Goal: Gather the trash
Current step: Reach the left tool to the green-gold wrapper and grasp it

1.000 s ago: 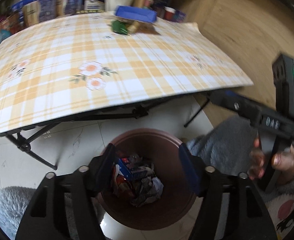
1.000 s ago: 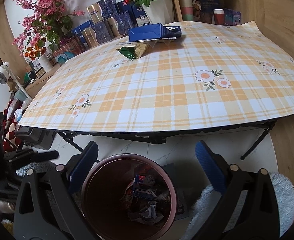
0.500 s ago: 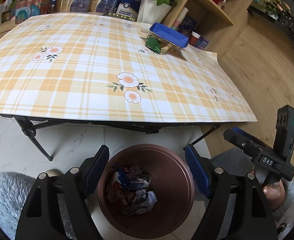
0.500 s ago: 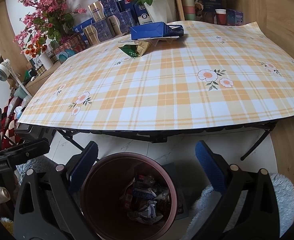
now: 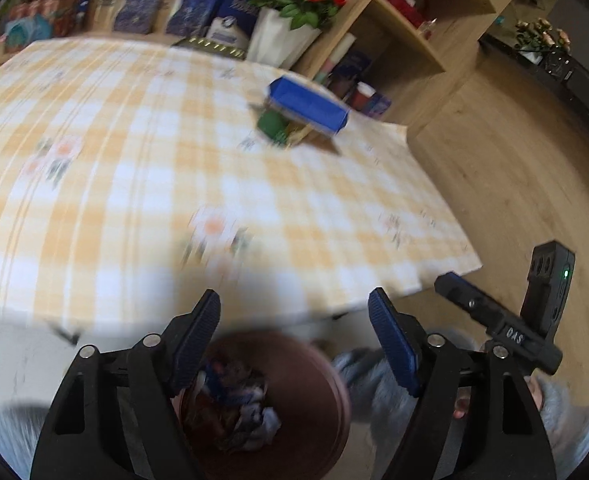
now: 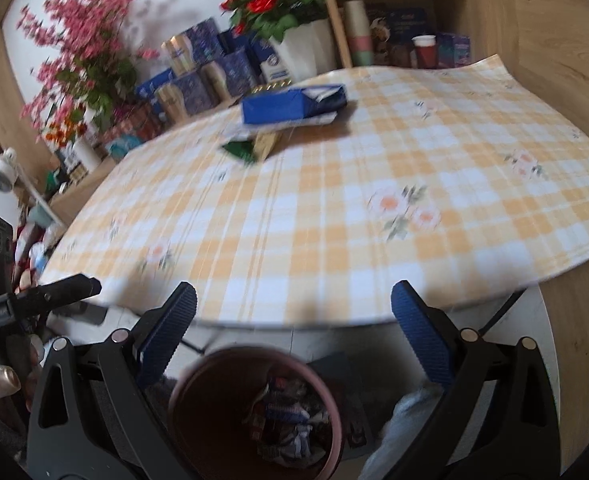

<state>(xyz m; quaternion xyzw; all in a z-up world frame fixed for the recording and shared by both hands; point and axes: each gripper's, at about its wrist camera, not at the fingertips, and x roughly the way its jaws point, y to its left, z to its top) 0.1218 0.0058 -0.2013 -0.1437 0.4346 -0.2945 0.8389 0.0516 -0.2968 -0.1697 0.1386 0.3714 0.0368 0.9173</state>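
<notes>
- Left gripper [image 5: 294, 336]: it hangs over the bin [image 5: 318, 392] on the floor, just off the near edge of the bench [image 5: 142, 208]. Its jaws are partly apart and closing a little; nothing lies between them.
- Bin: it holds crumpled wrappers [image 5: 238, 404] and sits below both grippers, in front of the bench's near edge.
- Trash left on the bench: a blue carton [image 6: 294, 105] lies near the far edge, towards the far right corner as the left camera sees it. A green wrapper [image 6: 240, 151] and a gold-coloured packet [image 6: 265, 145] lie just in front of it, partly tucked under; how they overlap is blurred.
- Key relation: the pile is well ahead of both pairs of jaws, across almost the whole bench. From the left gripper it lies ahead and to the right; from the right gripper [image 6: 294, 320] ahead and slightly left.
- Carton axis: it runs roughly along the far edge, so it lies crosswise to either approach. I judge that jaws coming straight in would close across its short width.
- Right gripper: its jaws stand wide and empty, above the bin's rim.
- Nearer hand: I cannot say firmly; the right looks a little better lined up with the carton.
</notes>
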